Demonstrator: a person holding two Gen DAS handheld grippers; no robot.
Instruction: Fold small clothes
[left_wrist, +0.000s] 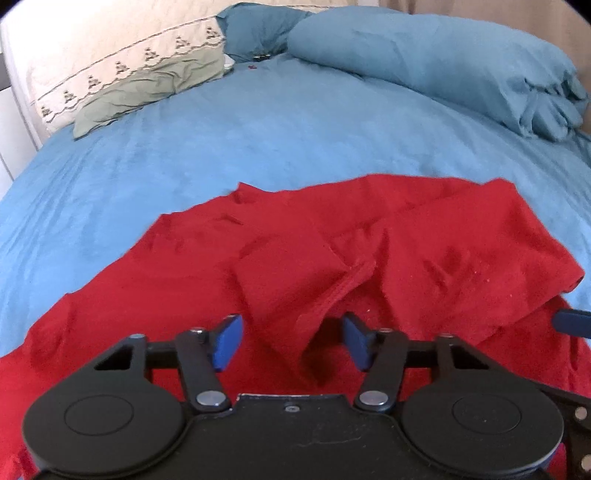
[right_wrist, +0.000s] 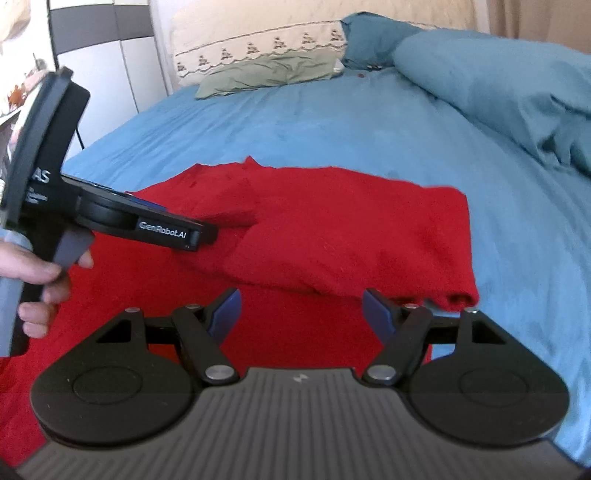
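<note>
left gripper (left_wrist: 291, 341) jaws apart over the rumpled red garment (left_wrist: 369, 240), right gripper (right_wrist: 302, 319) wide apart too, left unit at 9 o'clock reads "GenRobot.AI"

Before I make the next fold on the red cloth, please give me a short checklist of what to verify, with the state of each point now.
1. Left gripper open, holding nothing: ok.
2. Right gripper open, holding nothing: ok.
3. Red garment lies flat on the blue bedsheet: not ok, layers are bunched in the middle.
4. An edge sits between the left gripper's fingers: ok, a raised fold lies just ahead.
5. Right side edge reachable for the right gripper: ok, it seems close.
6. Garment type and where its sleeves are: cannot tell.
</note>
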